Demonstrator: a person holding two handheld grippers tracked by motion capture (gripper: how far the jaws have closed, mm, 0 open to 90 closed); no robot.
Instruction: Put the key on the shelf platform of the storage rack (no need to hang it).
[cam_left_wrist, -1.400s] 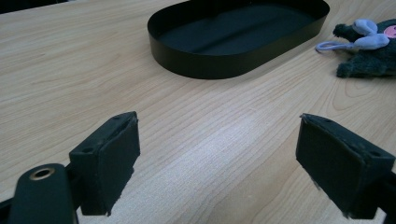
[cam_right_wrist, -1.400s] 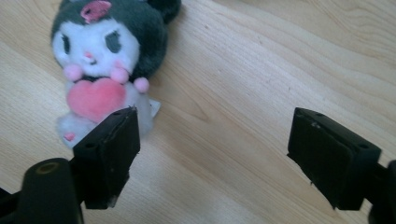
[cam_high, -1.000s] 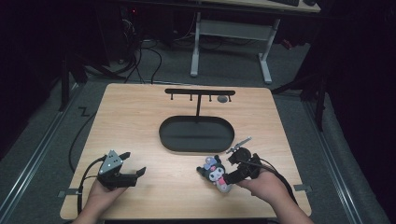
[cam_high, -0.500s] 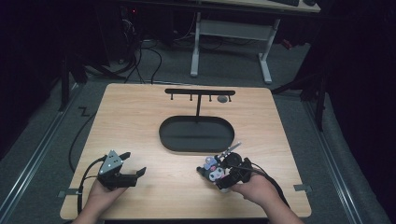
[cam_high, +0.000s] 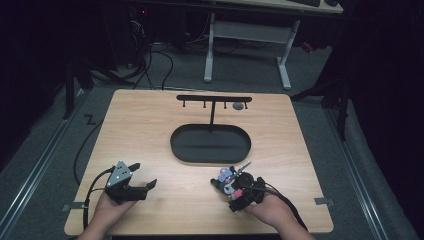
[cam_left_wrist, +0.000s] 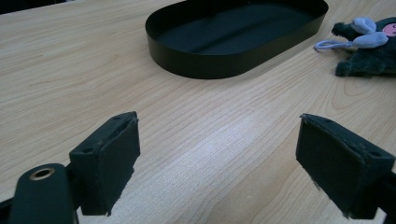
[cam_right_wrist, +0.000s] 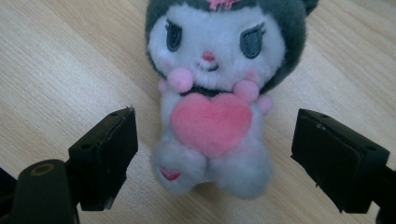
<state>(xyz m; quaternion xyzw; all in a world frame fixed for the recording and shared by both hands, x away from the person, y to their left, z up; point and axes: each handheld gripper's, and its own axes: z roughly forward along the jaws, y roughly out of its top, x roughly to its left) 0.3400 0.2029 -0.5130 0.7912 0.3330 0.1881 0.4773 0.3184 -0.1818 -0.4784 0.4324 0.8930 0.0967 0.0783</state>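
The wooden table (cam_high: 150, 130) carries a black oval tray (cam_high: 210, 143) ahead of both claws, its hanger rack (cam_high: 214, 99) behind. The left gripper (cam_high: 145, 176) rests with jaws spread wide over bare wood. The right gripper (cam_right_wrist: 215, 154) is also spread wide, with the plush toy (cam_right_wrist: 217, 88) lying face-up between its jaws, untouched.

Tray (cam_high: 210, 145) (rack (cam_high: 214, 99) behind) blocks centre; flanks free.

tray (cam_high: 210, 155): black, oval, mid table | rack (cam_high: 213, 99): black, with hooks, just behind tray | table (cam_high: 150, 125): light wood, under tray | desk legs (cam_high: 245, 35): white, far behind tray
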